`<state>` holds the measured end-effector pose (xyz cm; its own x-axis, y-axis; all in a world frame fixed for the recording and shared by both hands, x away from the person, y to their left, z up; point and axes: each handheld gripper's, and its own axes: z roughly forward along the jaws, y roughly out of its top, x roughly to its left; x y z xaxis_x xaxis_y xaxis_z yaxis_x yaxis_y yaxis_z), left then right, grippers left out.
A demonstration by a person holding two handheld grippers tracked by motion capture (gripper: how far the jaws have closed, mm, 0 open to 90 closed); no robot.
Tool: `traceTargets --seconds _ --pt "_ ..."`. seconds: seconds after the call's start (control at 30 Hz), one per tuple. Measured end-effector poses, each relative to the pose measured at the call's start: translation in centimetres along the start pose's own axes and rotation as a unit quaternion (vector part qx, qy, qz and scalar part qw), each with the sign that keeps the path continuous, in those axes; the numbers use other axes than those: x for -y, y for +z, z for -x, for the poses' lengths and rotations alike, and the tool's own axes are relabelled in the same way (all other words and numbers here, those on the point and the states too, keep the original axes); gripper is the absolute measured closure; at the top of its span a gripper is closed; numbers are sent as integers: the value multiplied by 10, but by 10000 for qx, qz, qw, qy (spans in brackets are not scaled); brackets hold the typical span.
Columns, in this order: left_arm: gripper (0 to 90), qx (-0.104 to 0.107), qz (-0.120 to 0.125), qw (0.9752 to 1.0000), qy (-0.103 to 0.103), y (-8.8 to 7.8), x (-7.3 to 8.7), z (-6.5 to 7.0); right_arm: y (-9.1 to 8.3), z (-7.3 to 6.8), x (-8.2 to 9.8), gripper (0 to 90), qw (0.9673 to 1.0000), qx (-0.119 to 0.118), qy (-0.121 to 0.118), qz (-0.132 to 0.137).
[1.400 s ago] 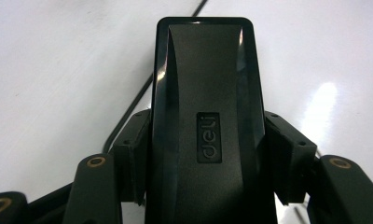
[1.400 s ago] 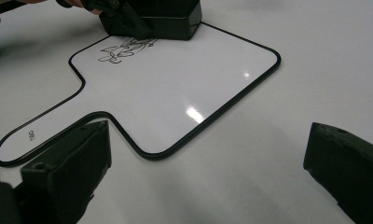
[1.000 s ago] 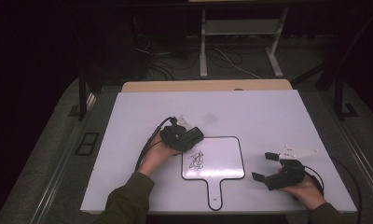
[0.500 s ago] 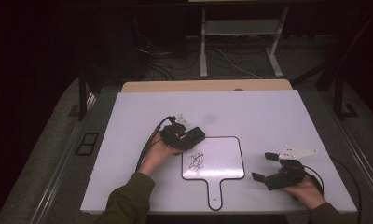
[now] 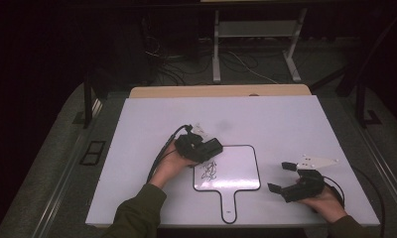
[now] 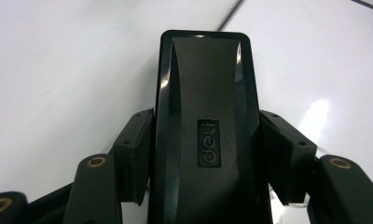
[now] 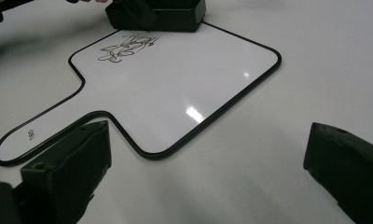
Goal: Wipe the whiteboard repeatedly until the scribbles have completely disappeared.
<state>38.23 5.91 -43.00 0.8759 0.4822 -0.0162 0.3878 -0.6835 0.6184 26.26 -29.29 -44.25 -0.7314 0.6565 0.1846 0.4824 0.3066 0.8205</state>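
A paddle-shaped whiteboard (image 5: 238,166) with a black rim lies flat on the white table, its handle (image 5: 229,204) pointing at the near edge. A black scribble (image 5: 209,171) marks its left part. My left gripper (image 5: 206,147) is shut on a black "deli" eraser (image 6: 208,116), which rests at the board's far left corner, just above the scribble. In the right gripper view the eraser (image 7: 175,16) sits past the scribble (image 7: 124,46). My right gripper (image 5: 281,176) stands open on the table to the right of the board, its jaws wide apart with nothing between them (image 7: 208,168).
The white tabletop (image 5: 296,124) ends in a wooden strip (image 5: 219,90) at the far side. Beyond it are dark floor, cables and a metal stand (image 5: 256,44). Each gripper's cable trails back over the table beside its hand.
My left gripper with the eraser has edged slightly right, toward the board's corner. The right gripper has stayed put.
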Motion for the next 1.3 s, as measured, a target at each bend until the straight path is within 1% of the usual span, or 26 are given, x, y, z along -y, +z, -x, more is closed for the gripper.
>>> traceTargets --seconds 0.03,0.07,0.13,0.2,0.23,0.27,0.37,0.4,0.43,0.47,0.6,0.67,0.7,0.73,0.8,0.83,0.87,0.97,1.03,1.1,1.13,1.2,1.27,1.3 --pt "395 -81 -25 9999 87 1 -2 2 0 0 0 0 10000 1 0 4" --pt "396 -189 -43 9997 128 1 -3 3 0 0 0 0 10000 3 -6 8" --pt "397 -410 -62 9991 116 1 -4 1 0 0 0 0 10000 4 -8 8" --pt "397 -465 -34 9989 -43 0 -2 -6 0 0 0 0 10000 3 -10 9" --pt "397 -485 -19 9988 -57 -1 -1 -11 0 0 0 0 10000 2 -10 9" --pt "397 -513 3 9985 -173 -2 1 -13 0 0 0 0 10000 3 -8 9" --pt "397 -717 -8 9972 -208 -5 3 -20 0 1 0 0 10000 5 -4 9" --pt "397 -683 0 9973 -256 -5 4 -22 0 1 0 0 10000 6 -5 11" --pt "397 -653 -2 9976 -214 -6 5 -24 0 0 0 0 10000 9 -1 11" --pt "397 -641 9 9977 -233 -5 5 -23 0 0 0 0 10000 7 -1 12" --pt "397 -537 -76 9985 -103 -4 2 -15 0 0 0 0 10000 4 4 3" --pt "397 -465 -76 9989 -49 -4 1 -11 0 1 0 0 10000 6 0 13" --pt "397 -440 -92 9990 -65 -3 1 -9 0 1 0 0 10000 6 4 15" --pt "397 -418 -109 9991 19 -3 0 -8 -1 1 0 0 10000 3 -1 18" --pt "397 -463 -106 9989 13 -3 0 -6 -1 0 0 0 10000 2 6 16" --pt "397 -505 -133 9986 38 -3 0 -8 -1 0 0 0 10000 1 3 13" --pt "397 -534 -104 9985 -27 -3 1 -9 -1 0 0 0 10000 1 1 16" --pt "397 -663 -109 9977 -56 -5 2 -12 -1 0 0 0 10000 -6 -6 9" --pt "397 -650 -94 9978 -84 -5 3 -14 -1 0 0 0 10000 -1 2 13" --pt "398 -685 -138 9975 -37 -5 2 -12 -1 0 0 0 10000 0 4 15" --pt "397 -667 -133 9977 0 -5 2 -10 -1 0 0 0 10000 0 -1 14" --pt "397 -526 -160 9985 67 -5 2 -6 -1 0 0 0 10000 1 0 18" --pt "397 -503 -168 9985 108 -5 2 -2 -1 1 0 0 10000 3 7 20" --pt "397 -510 -177 9985 111 -6 2 -3 -1 1 0 0 10000 3 5 18"
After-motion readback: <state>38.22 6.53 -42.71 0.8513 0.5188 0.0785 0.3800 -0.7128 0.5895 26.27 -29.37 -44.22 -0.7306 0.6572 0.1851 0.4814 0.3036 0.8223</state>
